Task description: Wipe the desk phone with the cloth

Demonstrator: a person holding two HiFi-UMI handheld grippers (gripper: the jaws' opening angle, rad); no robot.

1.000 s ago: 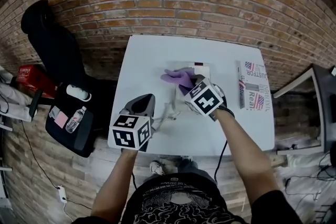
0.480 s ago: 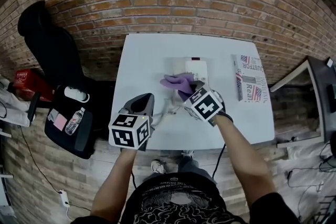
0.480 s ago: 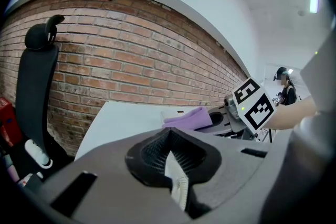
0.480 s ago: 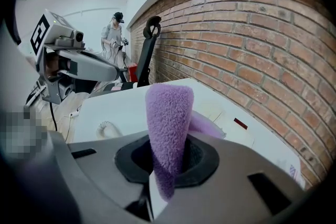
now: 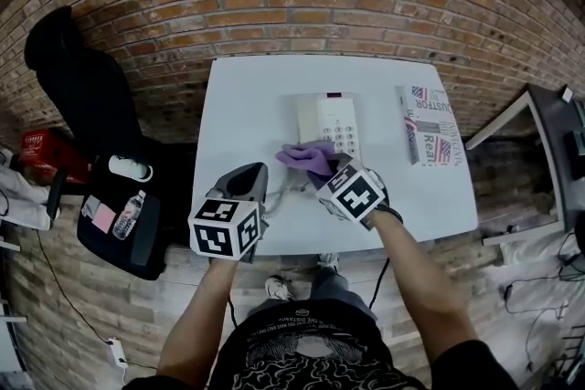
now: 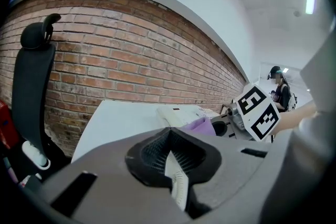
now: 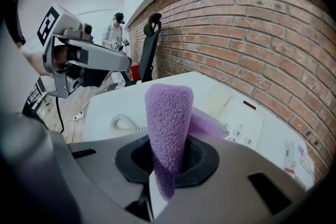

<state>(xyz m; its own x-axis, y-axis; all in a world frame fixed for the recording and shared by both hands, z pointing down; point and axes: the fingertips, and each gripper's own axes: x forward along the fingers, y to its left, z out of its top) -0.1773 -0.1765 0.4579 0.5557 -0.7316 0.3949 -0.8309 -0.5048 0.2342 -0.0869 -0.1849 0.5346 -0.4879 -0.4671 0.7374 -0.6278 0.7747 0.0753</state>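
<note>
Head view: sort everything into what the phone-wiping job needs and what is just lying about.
For the job: desk phone; purple cloth, clamped in the right tool.

Lying about: newspaper on the table; black chair and water bottle off to the left.

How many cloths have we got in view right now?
1: the purple cloth, clamped in the right hand-held gripper, by the desk phone's near edge. No other shows.

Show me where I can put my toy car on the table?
The table's left side, from its edge to the desk phone, is bare. So is the front right corner below the newspaper. It's crowded in front of the phone: cloth, cord, left gripper and right gripper.
</note>
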